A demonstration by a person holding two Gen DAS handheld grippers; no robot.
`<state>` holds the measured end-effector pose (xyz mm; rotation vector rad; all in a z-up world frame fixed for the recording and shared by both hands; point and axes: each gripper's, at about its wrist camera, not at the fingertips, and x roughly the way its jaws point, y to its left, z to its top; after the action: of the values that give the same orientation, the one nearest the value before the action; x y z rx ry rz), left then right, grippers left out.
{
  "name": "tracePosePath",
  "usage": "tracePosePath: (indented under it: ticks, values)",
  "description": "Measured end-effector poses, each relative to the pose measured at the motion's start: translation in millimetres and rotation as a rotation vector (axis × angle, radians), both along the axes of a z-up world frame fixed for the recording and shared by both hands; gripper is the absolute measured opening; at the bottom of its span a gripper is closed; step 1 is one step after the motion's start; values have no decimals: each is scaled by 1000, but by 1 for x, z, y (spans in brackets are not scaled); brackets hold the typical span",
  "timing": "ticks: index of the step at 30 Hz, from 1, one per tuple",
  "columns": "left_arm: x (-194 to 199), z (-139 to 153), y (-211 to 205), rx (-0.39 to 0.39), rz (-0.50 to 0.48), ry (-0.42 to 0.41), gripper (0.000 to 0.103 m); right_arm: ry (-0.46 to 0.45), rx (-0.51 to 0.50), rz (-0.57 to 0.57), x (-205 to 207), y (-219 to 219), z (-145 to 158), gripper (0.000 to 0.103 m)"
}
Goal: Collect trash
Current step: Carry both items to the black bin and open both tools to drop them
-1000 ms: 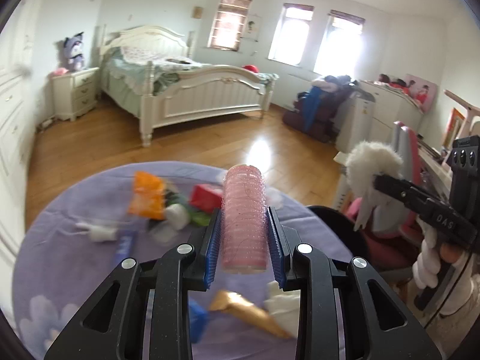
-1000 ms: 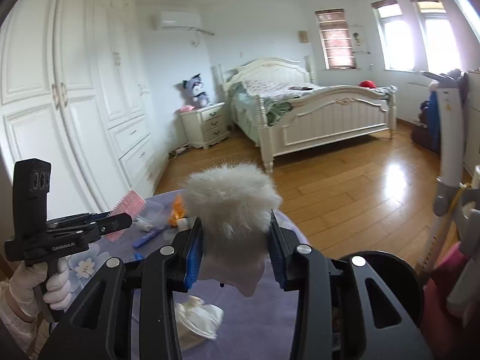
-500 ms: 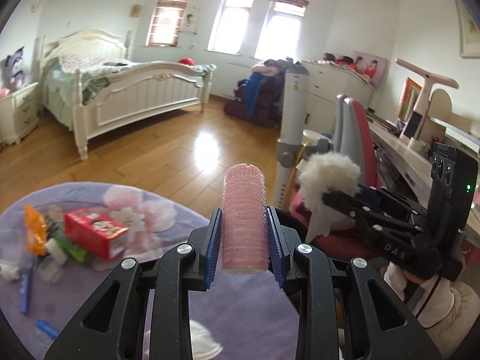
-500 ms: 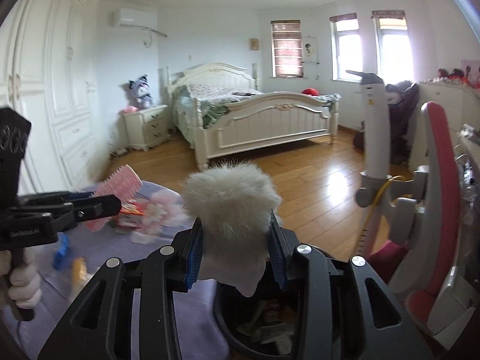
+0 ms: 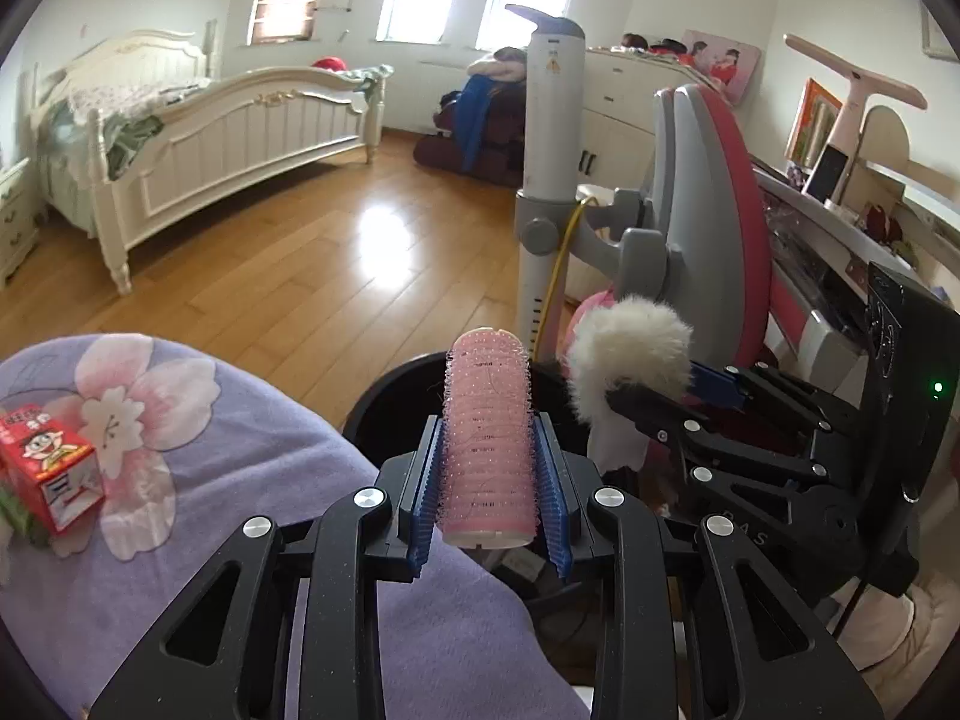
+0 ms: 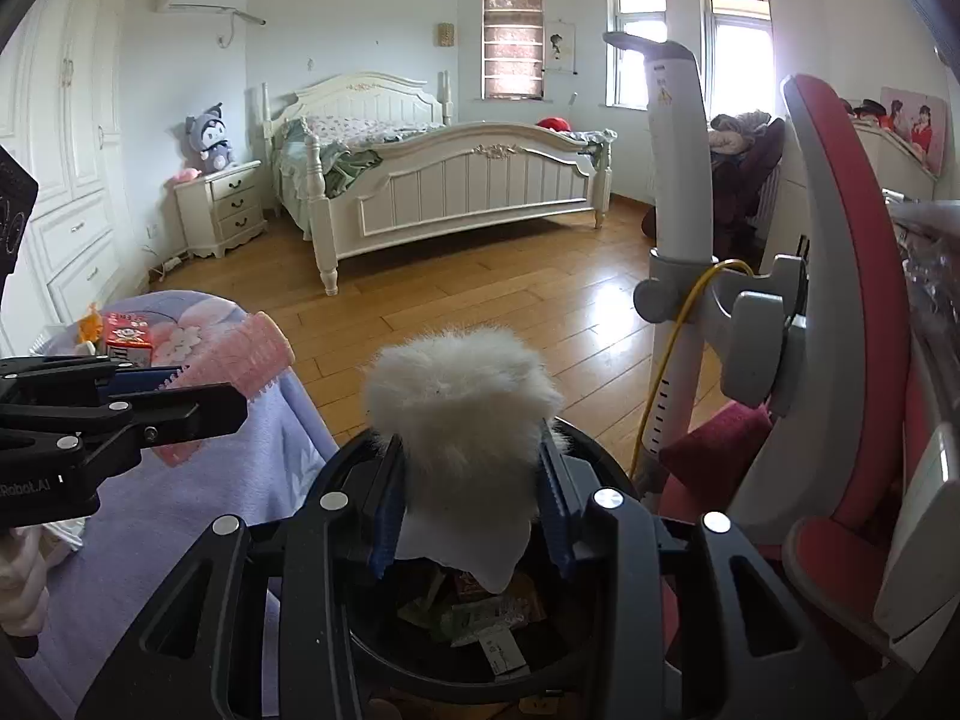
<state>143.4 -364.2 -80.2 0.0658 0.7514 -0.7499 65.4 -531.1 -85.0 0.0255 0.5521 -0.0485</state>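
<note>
My left gripper [image 5: 487, 480] is shut on a pink hair roller [image 5: 487, 438], held upright between the blue pads just over the near rim of a black trash bin [image 5: 390, 402]. My right gripper [image 6: 468, 504] is shut on a white fluffy pom-pom [image 6: 459, 414] and hangs above the open bin [image 6: 384, 654], where wrappers and paper scraps lie. In the left wrist view the right gripper [image 5: 660, 402] with the pom-pom [image 5: 627, 354] is at the right, over the bin's far side. In the right wrist view the left gripper [image 6: 204, 396] and roller [image 6: 240, 360] show at the left.
A round table with a purple flowered cloth [image 5: 240, 480] lies left of the bin, with a red carton [image 5: 51, 468] on it. A grey and red chair [image 5: 708, 240] and a white stand [image 5: 552, 150] crowd the bin's right side. A desk [image 5: 840, 252] runs beyond; a white bed [image 6: 450, 180] stands across the wooden floor.
Both grippers swung right from over the table and sank toward the black bin, each keeping its item. The table's litter slid out to the left and the bin's inside came into view.
</note>
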Motion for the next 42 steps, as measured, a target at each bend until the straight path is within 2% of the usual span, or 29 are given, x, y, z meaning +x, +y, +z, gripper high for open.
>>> tracePosePath:
  ticks: [11, 18, 19, 20, 22, 24, 25, 27, 30, 35, 40, 42]
  values:
    - [10, -11, -16, 18, -14, 32, 30, 24, 24, -10, 2, -7, -10, 38]
    - [11, -11, -27, 40, -14, 17, 30, 37, 32, -21, 2, -10, -14, 41]
    - [11, -11, -28, 43, -12, 15, 32, 38, 33, -29, 3, -12, -14, 43]
    - [11, -11, -30, 50, -5, 11, 35, 39, 34, -42, 3, -13, -13, 49]
    - [9, -7, -28, 55, 19, -6, 68, 45, 42, -57, 3, -15, -12, 51]
    - [4, 1, -23, 40, 38, -40, 75, 42, 37, -55, 1, -15, -9, 60]
    - [2, 4, -21, 39, 37, -48, 75, 36, 30, -57, 0, -14, -7, 64]
    - [-2, 12, -17, 41, 42, -69, 75, 28, 29, -48, -3, -11, -4, 64]
    - [-11, 23, -9, 28, 52, -94, 81, 17, 29, -33, -6, -4, 2, 64]
    - [-27, 38, 12, 30, 81, -118, 81, -5, 42, 15, -13, 12, 14, 64]
    - [-40, 51, 59, 9, 155, -104, 81, -23, 69, 100, -17, 34, 29, 64]
    - [-45, 53, 92, -2, 200, -90, 81, -22, 85, 153, -18, 45, 35, 64]
